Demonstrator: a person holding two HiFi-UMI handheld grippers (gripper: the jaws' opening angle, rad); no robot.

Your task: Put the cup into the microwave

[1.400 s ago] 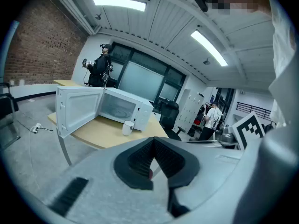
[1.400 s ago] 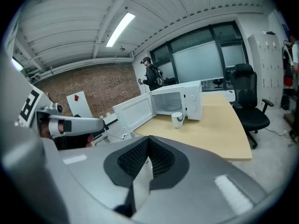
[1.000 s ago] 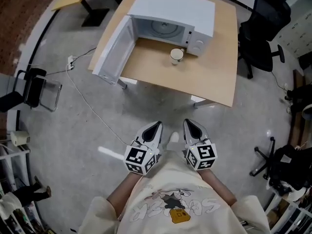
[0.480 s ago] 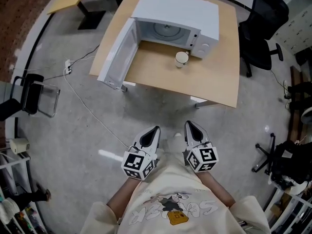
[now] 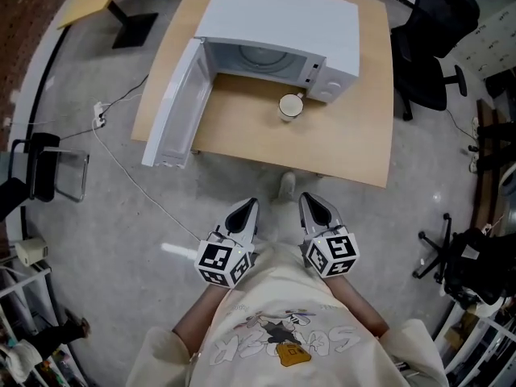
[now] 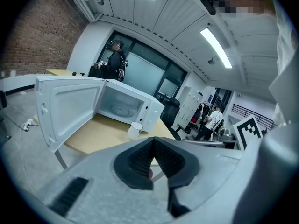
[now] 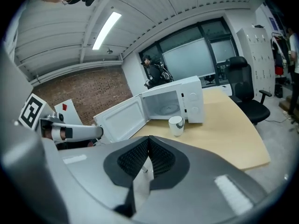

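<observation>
Left gripper (image 5: 248, 208) and right gripper (image 5: 310, 202), both pressed together and empty, hang short of the table (image 5: 339, 139) edge. The cup (image 5: 289, 106) stands before the open microwave (image 5: 282, 22).

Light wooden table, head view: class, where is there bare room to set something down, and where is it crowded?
Bare: the tabletop between the open door of the white microwave and the white cup; also right of the cup, out to the table's edge. Crowded: the microwave's front, where the cup stands.

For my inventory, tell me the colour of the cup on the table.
The cup is white; the right gripper view shows it best.
</observation>
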